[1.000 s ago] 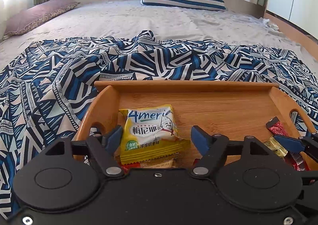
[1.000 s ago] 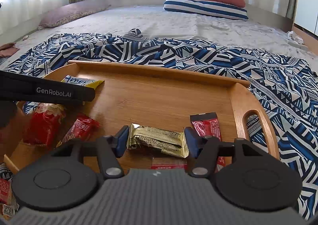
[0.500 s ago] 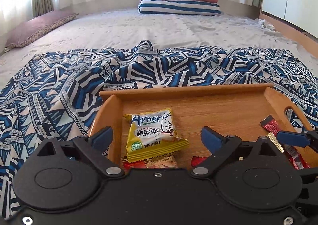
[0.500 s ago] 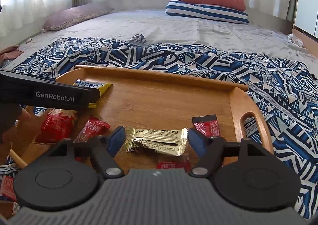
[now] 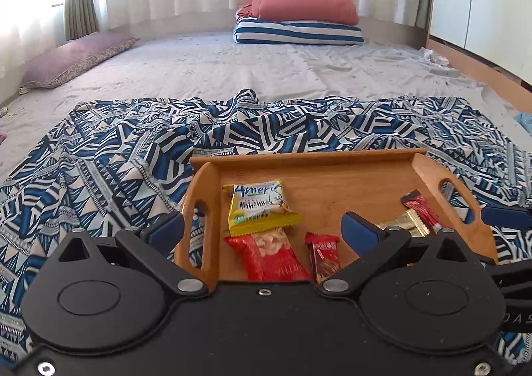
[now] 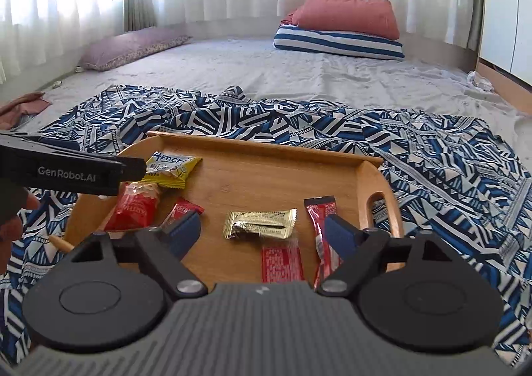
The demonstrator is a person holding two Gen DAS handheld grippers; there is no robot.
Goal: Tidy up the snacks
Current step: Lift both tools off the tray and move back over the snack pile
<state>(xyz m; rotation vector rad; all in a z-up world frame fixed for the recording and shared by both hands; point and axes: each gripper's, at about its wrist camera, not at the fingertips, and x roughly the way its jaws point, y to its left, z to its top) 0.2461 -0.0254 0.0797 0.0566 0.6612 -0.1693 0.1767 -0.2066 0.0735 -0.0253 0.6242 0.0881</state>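
- Left wrist view puts your left gripper [image 5: 262, 229] low in the frame, jaws wide and still opening, nothing between the pads; its blue fingertips [image 5: 166, 230] sit apart from every snack.
- Your wooden tray [image 5: 309, 156] lies at centre frame on the blue patterned blanket [image 5: 99, 156].
- At the tray's left end you have the yellow packet [image 5: 257, 206], with the red nut packet [image 5: 269, 256] just below it, their edges touching or overlapping.
- A small red bar [image 5: 324, 254] lies right of the nut packet, partly hidden by your right-hand finger.
- Right wrist view shows your right gripper [image 6: 262, 233] with jaws also opening and holding nothing; the gold wrapper [image 6: 259, 224] lies on the tray floor in the gap between the pads, untouched.
- Right of it lies a long red stick packet [image 6: 321, 209], its lower end behind the finger; a flat red packet [image 6: 282, 261] sits just below the gold wrapper.
- At the left edge of that view, your other gripper's black body crosses over the tray's left end, and part of a hand [image 6: 15, 213] shows beneath it.
- Upper frame: a striped pillow [image 6: 335, 43] under a folded red blanket [image 6: 345, 15].
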